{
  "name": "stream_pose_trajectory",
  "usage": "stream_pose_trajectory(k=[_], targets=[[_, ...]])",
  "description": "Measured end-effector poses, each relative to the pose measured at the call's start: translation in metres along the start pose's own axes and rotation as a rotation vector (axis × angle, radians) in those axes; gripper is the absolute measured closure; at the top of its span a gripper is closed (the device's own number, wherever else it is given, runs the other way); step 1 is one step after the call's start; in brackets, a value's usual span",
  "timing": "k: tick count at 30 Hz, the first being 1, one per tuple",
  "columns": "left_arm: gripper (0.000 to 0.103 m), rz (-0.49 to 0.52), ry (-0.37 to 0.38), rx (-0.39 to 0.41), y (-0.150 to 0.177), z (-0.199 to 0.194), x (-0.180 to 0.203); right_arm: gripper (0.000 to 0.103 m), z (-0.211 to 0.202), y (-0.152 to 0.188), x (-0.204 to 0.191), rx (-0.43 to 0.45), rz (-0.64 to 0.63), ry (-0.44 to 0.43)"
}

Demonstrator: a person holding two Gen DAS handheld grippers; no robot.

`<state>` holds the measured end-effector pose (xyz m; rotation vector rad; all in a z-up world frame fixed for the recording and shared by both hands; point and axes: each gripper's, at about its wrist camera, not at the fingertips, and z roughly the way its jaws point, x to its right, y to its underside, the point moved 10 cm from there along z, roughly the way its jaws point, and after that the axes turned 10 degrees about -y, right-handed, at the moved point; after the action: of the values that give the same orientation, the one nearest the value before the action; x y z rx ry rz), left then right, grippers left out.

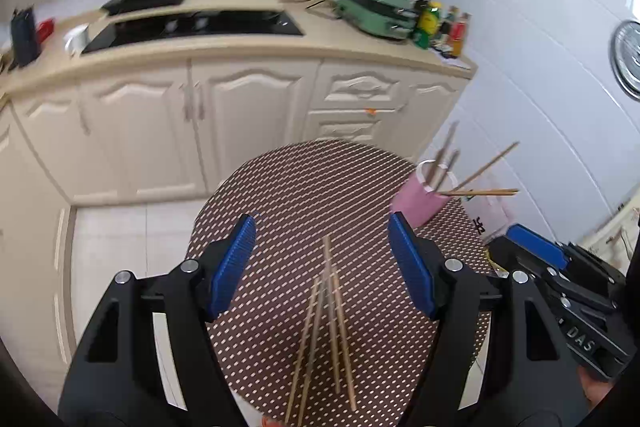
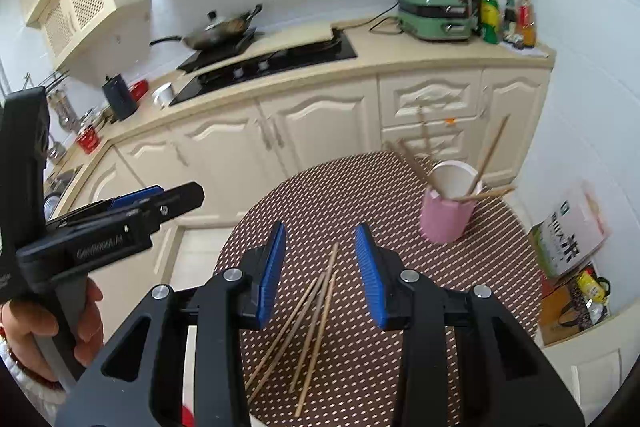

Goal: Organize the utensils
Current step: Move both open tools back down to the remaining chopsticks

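Several wooden chopsticks [image 1: 326, 327] lie loose on a round brown dotted table [image 1: 280, 187], also in the right wrist view [image 2: 316, 319]. A pink cup [image 1: 420, 201] at the table's right edge holds several more chopsticks [image 1: 480, 191]; the right wrist view shows the cup [image 2: 446, 217] too. My left gripper [image 1: 322, 259] is open and empty, above the loose chopsticks. My right gripper [image 2: 320, 263] is open and empty, its jaws on either side of the chopsticks' far tips. Each gripper appears in the other's view, the right one [image 1: 536, 247] and the left one [image 2: 136, 211].
A kitchen counter [image 2: 380, 59] with a cooktop [image 2: 272, 63], a wok [image 2: 220, 29], a green appliance [image 2: 436, 15] and bottles runs behind the table. Cream cabinets [image 1: 240, 115] stand below. A bag and boxes [image 2: 572, 235] sit on the floor at right.
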<state>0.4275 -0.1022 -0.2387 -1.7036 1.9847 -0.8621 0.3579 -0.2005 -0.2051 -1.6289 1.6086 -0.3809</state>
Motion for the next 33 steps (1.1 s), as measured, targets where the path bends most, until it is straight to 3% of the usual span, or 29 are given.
stream_pose_trajectory(k=[7, 14, 22, 33], targets=[[0.035, -0.023, -0.033, -0.136, 0.042, 0.044, -0.025, 0.069, 0.041, 0.038, -0.003, -0.128, 0.005, -0.028], [0.035, 0.043, -0.025, -0.313, 0.097, 0.098, -0.011, 0.069, 0.086, 0.077, 0.013, -0.280, 0.018, -0.022], [0.035, 0.120, -0.052, -0.468, 0.143, 0.154, 0.000, 0.069, 0.117, 0.103, 0.035, -0.390, 0.047, -0.026], [0.035, 0.218, -0.125, -0.544, 0.161, 0.204, 0.007, 0.070, 0.150, 0.122, 0.048, -0.507, 0.081, -0.059]])
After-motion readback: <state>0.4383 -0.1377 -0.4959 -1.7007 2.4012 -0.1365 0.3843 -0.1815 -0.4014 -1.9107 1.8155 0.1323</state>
